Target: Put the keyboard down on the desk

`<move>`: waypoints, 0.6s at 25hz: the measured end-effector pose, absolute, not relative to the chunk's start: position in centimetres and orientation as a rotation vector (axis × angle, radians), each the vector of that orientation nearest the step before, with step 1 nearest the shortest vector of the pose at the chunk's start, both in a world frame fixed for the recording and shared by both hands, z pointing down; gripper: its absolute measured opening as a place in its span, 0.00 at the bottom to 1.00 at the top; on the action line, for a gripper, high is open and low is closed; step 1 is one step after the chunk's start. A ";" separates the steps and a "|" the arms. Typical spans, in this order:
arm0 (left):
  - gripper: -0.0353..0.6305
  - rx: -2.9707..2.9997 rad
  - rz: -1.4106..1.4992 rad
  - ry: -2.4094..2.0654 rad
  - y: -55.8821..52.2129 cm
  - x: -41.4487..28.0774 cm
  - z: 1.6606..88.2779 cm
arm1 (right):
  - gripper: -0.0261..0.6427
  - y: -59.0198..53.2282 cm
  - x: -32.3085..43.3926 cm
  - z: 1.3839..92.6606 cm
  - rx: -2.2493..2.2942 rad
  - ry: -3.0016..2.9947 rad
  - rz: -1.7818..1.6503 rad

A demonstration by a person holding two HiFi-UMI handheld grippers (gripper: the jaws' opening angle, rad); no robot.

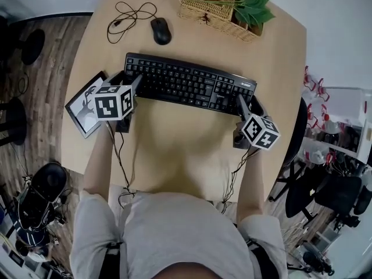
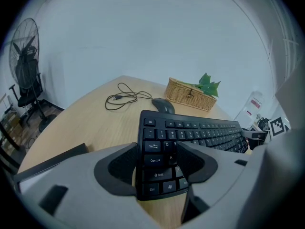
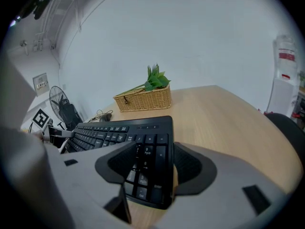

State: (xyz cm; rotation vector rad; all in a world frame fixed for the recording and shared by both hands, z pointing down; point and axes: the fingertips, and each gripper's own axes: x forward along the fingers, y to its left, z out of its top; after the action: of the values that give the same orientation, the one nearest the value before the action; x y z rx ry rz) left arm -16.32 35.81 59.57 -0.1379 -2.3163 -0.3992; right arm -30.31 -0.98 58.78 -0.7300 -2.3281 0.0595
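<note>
A black keyboard [image 1: 189, 83] lies crosswise over the middle of the light wooden desk [image 1: 186, 150]. My left gripper [image 1: 135, 85] holds its left end; in the left gripper view the jaws [image 2: 157, 159] are shut on the corner by the Caps Lock and Shift keys [image 2: 156, 162]. My right gripper [image 1: 241, 102] holds the right end, and in the right gripper view it [image 3: 152, 163] is shut on the number pad [image 3: 145, 168]. The keyboard [image 3: 119, 130] sits level and very low. I cannot tell whether its underside touches the desk.
Behind the keyboard are a black mouse [image 1: 161, 31], a coiled cable [image 1: 129, 17] and a wicker basket [image 1: 215, 9] with green leaves [image 1: 253, 7]. A framed picture [image 1: 86, 103] lies at the desk's left edge, beside my left gripper. Chairs stand on the floor to the right [image 1: 325, 196].
</note>
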 end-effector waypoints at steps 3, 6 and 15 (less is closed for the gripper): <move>0.43 -0.140 -0.396 -2.307 35.8 -16.5 60.2 | 0.40 -1.0 -30.4 59.6 -0.720 -2.310 0.061; 0.43 -0.145 -0.387 -2.305 35.9 -16.8 60.4 | 0.40 -0.9 -30.6 60.2 -0.714 -2.296 0.070; 0.43 -0.155 -0.369 -2.272 36.2 -16.9 61.3 | 0.40 -0.7 -30.8 61.7 -0.689 -2.263 0.074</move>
State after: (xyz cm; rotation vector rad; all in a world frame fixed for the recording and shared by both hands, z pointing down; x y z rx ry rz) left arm -16.90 36.17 61.26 -0.1555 -2.2724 -0.3694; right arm -30.80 -0.74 61.72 -0.6894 -2.2631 0.0742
